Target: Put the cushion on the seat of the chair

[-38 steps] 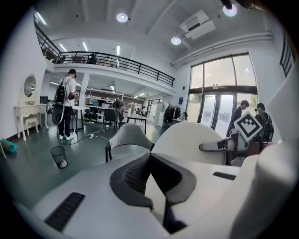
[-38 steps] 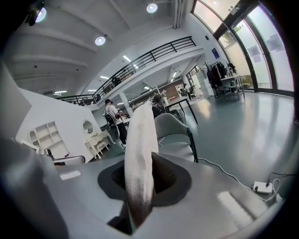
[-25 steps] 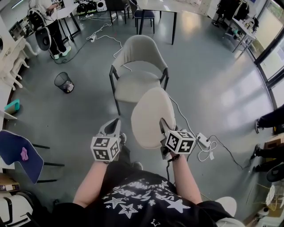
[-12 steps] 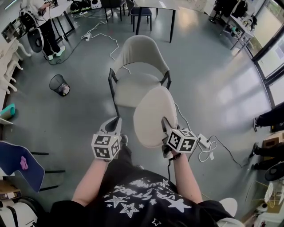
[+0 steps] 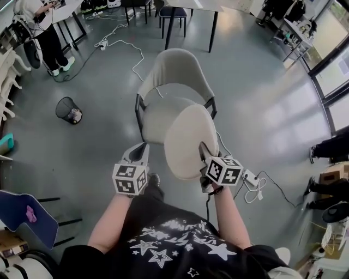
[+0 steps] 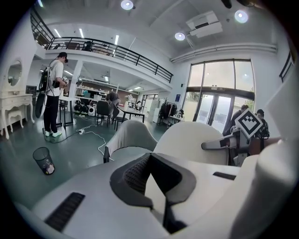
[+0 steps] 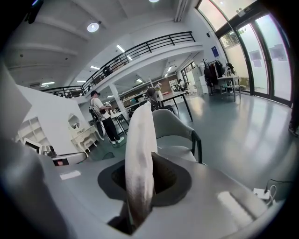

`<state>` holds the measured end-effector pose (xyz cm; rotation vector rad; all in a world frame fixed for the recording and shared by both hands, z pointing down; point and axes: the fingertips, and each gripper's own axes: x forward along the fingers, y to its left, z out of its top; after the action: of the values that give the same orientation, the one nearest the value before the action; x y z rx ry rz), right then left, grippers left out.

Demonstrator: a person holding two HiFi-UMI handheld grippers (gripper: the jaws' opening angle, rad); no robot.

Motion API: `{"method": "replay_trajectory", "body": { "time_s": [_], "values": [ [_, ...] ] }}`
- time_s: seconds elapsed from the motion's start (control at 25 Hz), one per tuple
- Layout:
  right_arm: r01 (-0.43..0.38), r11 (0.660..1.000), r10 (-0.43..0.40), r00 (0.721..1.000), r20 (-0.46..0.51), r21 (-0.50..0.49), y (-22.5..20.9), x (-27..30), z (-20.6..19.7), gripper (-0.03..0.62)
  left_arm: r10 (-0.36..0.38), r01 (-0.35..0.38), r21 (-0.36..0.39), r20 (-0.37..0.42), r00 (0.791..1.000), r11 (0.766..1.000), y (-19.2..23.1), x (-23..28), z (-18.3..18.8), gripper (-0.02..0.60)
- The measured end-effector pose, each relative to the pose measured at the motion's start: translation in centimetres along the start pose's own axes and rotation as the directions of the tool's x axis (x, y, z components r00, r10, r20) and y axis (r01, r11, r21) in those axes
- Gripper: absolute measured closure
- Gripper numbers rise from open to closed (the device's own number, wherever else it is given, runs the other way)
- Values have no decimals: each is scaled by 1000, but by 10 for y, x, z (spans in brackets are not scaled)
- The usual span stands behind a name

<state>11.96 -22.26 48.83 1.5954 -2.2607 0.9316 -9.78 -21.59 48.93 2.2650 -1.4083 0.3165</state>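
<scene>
A beige chair [image 5: 173, 70] with dark legs stands ahead of me, its seat [image 5: 159, 113] bare. My right gripper [image 5: 202, 148] is shut on the near edge of the oval beige cushion [image 5: 191, 139], which stands on edge, tilted toward the chair. Its far end overlaps the seat's front right part in the head view. In the right gripper view the cushion [image 7: 140, 149] rises between the pads, with the chair [image 7: 170, 127] behind it. My left gripper [image 5: 143, 148] hangs shut and empty just left of the cushion. Its own view shows the chair [image 6: 133, 136] and cushion [image 6: 191, 140].
A mesh waste bin [image 5: 67, 110] stands on the floor left of the chair. Cables [image 5: 122, 44] run behind it and a power strip [image 5: 251, 177] lies at the right. A person [image 5: 46, 38] stands far left. A blue chair [image 5: 22, 213] is near my left, a table [image 5: 188, 10] beyond.
Both grippers and the cushion have moved forward toward the chair, which now sits closer and lower in the view. The cushion's far end has come over the seat's front. The grip is unchanged.
</scene>
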Motion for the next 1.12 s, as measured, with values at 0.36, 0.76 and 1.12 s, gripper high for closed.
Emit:
{"method": "replay_trajectory", "body": {
  "time_s": [0.36,0.76,1.12],
  "values": [
    [7,999,-8,1000,22,44,6,51,36,534,-11,11,-43,-12,1000,999,49,37,23,575],
    [88,994,-87,996,-26,57,14,111,44,534,-76,72,-65,-59,995,995,92,82,32,575],
    [96,988,-91,995,-46,121,-2,139,36,534,-81,72,-89,-107,991,993,103,117,23,575]
  ]
}}
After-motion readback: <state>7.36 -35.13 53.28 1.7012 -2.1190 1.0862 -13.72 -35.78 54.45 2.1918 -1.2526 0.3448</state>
